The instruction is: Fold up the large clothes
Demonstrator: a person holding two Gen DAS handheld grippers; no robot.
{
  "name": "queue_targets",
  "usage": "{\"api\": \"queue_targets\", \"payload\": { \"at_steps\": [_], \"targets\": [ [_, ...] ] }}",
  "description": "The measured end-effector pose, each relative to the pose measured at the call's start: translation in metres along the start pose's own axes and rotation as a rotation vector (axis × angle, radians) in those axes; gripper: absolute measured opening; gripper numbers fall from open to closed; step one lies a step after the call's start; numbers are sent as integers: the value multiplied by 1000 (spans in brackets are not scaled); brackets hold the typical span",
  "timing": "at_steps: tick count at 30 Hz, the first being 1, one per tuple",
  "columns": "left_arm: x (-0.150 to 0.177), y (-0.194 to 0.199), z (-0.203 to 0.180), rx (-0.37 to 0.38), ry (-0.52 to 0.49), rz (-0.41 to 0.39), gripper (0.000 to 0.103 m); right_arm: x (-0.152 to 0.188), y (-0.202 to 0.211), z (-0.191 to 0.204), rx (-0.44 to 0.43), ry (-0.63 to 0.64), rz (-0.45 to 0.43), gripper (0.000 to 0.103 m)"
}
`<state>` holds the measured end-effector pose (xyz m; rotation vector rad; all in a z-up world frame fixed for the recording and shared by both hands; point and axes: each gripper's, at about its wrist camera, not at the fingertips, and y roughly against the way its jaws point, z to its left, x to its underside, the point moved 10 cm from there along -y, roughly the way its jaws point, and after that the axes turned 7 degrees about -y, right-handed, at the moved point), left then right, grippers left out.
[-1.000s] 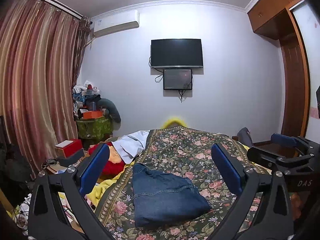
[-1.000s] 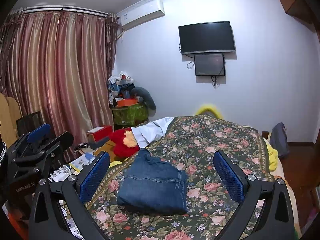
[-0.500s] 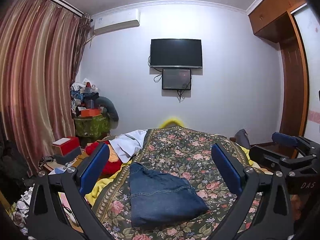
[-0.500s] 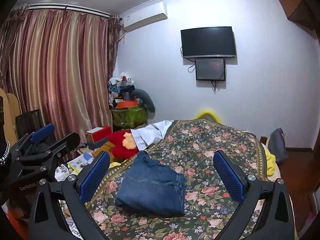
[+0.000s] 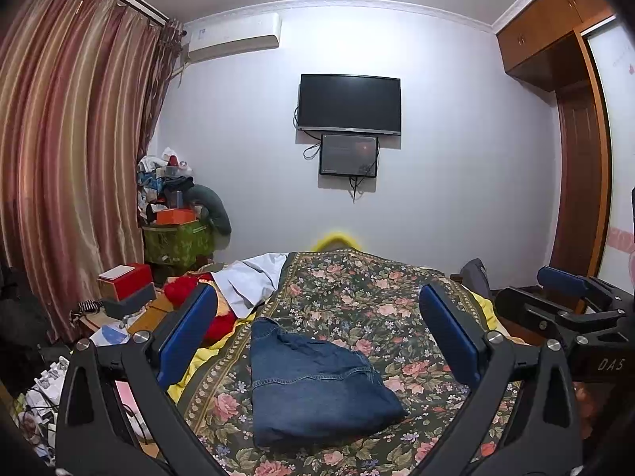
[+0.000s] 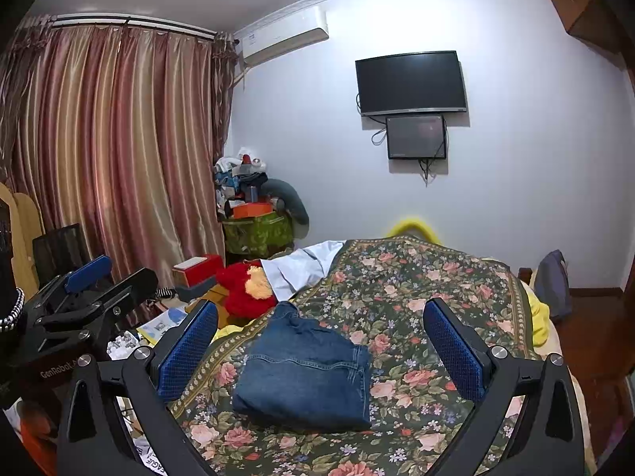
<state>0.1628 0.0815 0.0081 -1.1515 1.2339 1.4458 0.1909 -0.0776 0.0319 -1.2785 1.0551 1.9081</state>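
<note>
A pair of blue jeans (image 5: 313,380) lies folded into a compact rectangle on the floral bedspread (image 5: 357,293), near the bed's left edge; it also shows in the right wrist view (image 6: 305,373). My left gripper (image 5: 317,329) is open and empty, held above and short of the jeans. My right gripper (image 6: 321,341) is open and empty too, raised above the jeans. Each gripper appears at the edge of the other's view, the right one (image 5: 571,301) and the left one (image 6: 91,281).
A white garment (image 5: 254,277) and a red plush toy (image 6: 246,289) lie at the bed's left side. Boxes and clutter (image 5: 127,281) fill the floor on the left by the curtain (image 5: 67,158). A wardrobe (image 5: 575,158) stands on the right.
Both grippers have lifted and drawn back slightly from the jeans; the jeans sit a little lower in both views. Nothing was gripped or released.
</note>
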Motion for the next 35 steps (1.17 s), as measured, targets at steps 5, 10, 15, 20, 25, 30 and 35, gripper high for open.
{"api": "queue_targets", "payload": {
  "at_steps": [5, 10, 15, 20, 25, 30, 35],
  "targets": [
    [1, -2, 0, 9, 4, 7, 103, 0, 0, 0, 0, 1, -1, 103],
    [2, -4, -2, 22, 5, 11, 103, 0, 0, 0, 0, -1, -1, 103],
    [4, -4, -2, 33, 8, 12, 103, 1, 0, -1, 0, -5, 1, 103],
    [6, -7, 0, 44, 21, 26, 103, 1, 0, 1, 2, -7, 0, 103],
    [7, -8, 0, 49, 21, 27, 103, 2, 0, 2, 3, -9, 2, 103],
    [6, -7, -2, 53, 10, 24, 103, 3, -1, 6, 6, -13, 4, 103],
    [7, -7, -2, 60, 9, 26, 103, 3, -2, 8, 7, -16, 3, 103]
  ]
}}
